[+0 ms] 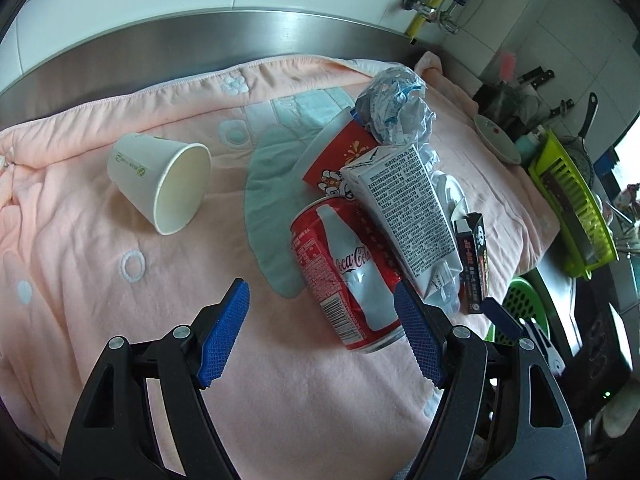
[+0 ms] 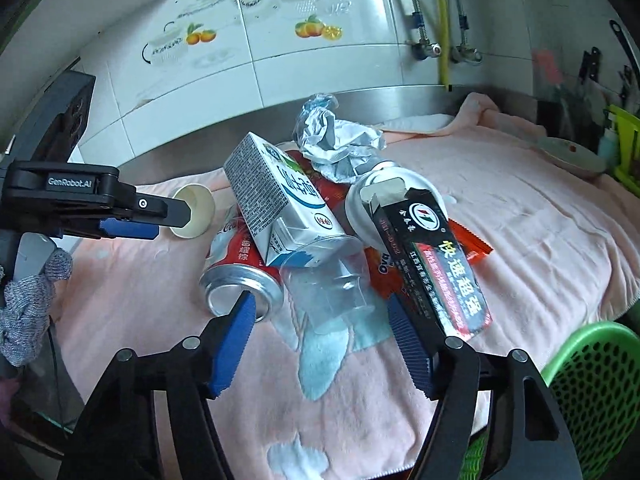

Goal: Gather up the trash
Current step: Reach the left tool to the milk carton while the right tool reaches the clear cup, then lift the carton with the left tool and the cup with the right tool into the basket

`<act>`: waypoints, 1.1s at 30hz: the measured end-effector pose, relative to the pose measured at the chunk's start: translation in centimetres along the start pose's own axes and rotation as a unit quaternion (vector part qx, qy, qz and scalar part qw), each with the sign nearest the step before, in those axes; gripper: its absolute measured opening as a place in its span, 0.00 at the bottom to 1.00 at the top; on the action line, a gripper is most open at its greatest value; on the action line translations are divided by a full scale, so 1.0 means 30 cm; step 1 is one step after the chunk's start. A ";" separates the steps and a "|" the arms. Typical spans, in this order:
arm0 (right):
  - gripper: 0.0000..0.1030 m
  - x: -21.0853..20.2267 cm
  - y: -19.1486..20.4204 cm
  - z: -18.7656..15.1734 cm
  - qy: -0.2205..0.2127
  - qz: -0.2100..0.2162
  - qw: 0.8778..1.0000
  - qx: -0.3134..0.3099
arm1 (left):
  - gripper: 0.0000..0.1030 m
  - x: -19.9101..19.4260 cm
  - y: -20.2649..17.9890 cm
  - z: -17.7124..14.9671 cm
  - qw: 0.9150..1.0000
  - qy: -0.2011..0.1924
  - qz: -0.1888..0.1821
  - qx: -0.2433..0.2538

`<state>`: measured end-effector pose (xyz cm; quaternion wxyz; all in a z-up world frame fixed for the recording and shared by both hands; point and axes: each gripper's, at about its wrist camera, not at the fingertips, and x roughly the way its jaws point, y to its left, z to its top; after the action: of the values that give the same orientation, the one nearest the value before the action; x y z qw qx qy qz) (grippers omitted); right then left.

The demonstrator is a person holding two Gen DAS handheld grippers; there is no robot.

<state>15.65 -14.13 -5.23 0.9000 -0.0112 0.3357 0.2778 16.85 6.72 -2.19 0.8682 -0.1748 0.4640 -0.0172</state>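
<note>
A pile of trash lies on a pink towel (image 1: 100, 280): a dented red Coca-Cola can (image 1: 348, 276), a white milk carton (image 1: 404, 208), crumpled paper (image 1: 394, 106), a red paper cup (image 1: 340, 152) and a black box (image 1: 474, 256). A white paper cup (image 1: 164, 184) lies on its side to the left. My left gripper (image 1: 322, 298) is open, just short of the can. In the right wrist view the can (image 2: 240, 276), the carton (image 2: 276, 204), a clear plastic cup (image 2: 328, 284) and the black box (image 2: 432, 260) lie ahead of my open right gripper (image 2: 320, 308). The left gripper (image 2: 132, 224) shows at the left.
A green perforated basket (image 2: 592, 376) stands below the table's right edge. A steel backsplash (image 1: 200, 36) and tiled wall are behind. A green dish rack (image 1: 568, 200), a plate (image 1: 496, 136) and knives stand at the far right.
</note>
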 end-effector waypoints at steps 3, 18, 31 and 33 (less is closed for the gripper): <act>0.62 0.029 -0.003 0.004 0.006 0.002 1.000 -0.004 | 0.72 0.015 -0.008 0.018 1.000 0.003 -0.012 -0.007; 0.60 0.120 -0.015 0.017 0.023 0.007 1.000 -0.018 | 0.73 0.092 -0.058 0.164 0.996 -0.008 -0.073 -0.059; 0.56 0.154 -0.036 0.020 0.028 0.012 0.999 -0.014 | 0.58 0.174 -0.054 0.186 0.991 0.015 -0.102 -0.091; 0.56 0.155 -0.035 0.017 0.027 0.012 0.999 -0.015 | 0.51 0.182 -0.050 0.188 0.989 0.017 -0.111 -0.093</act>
<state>19.36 -12.62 -7.85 0.8868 -0.0278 0.3562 0.2930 24.72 5.89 -3.22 0.8327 -0.3051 0.4563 -0.0731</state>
